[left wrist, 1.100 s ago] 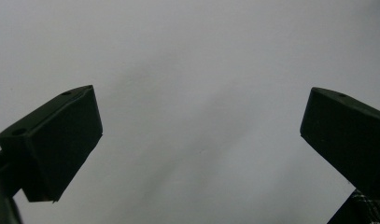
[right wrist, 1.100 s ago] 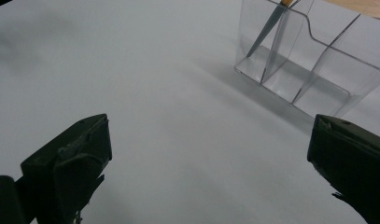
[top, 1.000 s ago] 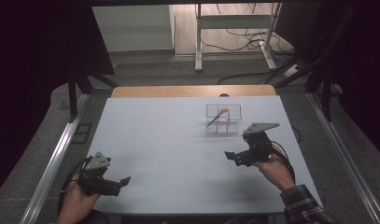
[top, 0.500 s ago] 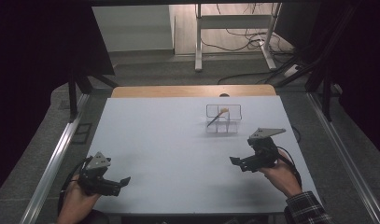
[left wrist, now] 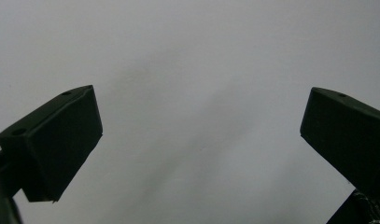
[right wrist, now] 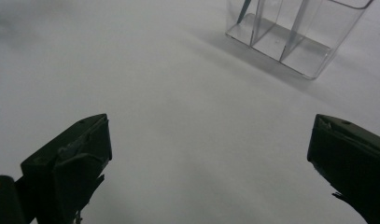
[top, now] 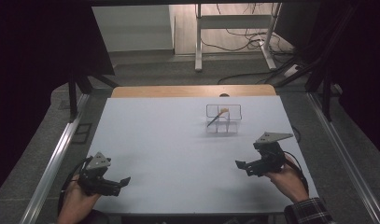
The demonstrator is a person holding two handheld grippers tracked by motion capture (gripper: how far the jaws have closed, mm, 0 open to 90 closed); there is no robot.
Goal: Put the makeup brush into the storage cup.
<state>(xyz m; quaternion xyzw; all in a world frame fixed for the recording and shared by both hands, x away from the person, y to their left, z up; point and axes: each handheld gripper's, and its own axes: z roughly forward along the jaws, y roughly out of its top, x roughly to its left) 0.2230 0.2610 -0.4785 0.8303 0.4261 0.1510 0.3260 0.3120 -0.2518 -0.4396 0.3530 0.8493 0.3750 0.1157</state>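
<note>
Both claws sit low over the white desk [top: 178,140], near its front edge and well apart from each other. Left claw [top: 124,181] at the front left corner, held in the person's left hand [top: 75,203]; in the left gripper view its jaws stand wide apart with bare desk surface between them, nothing gripped. Right claw [top: 241,165] at the front right, held in the right hand [top: 285,179], plaid sleeve [top: 309,212] at the wrist; in the right gripper view its jaws are likewise spread wide, nothing between them. Clear divided container [top: 223,119] stands upright on the desk right of centre toward the far side, beyond the right claw and apart from it. A thin stick-like item with a light tip [top: 217,116] leans tilted inside it; which compartment cannot be told.
</note>
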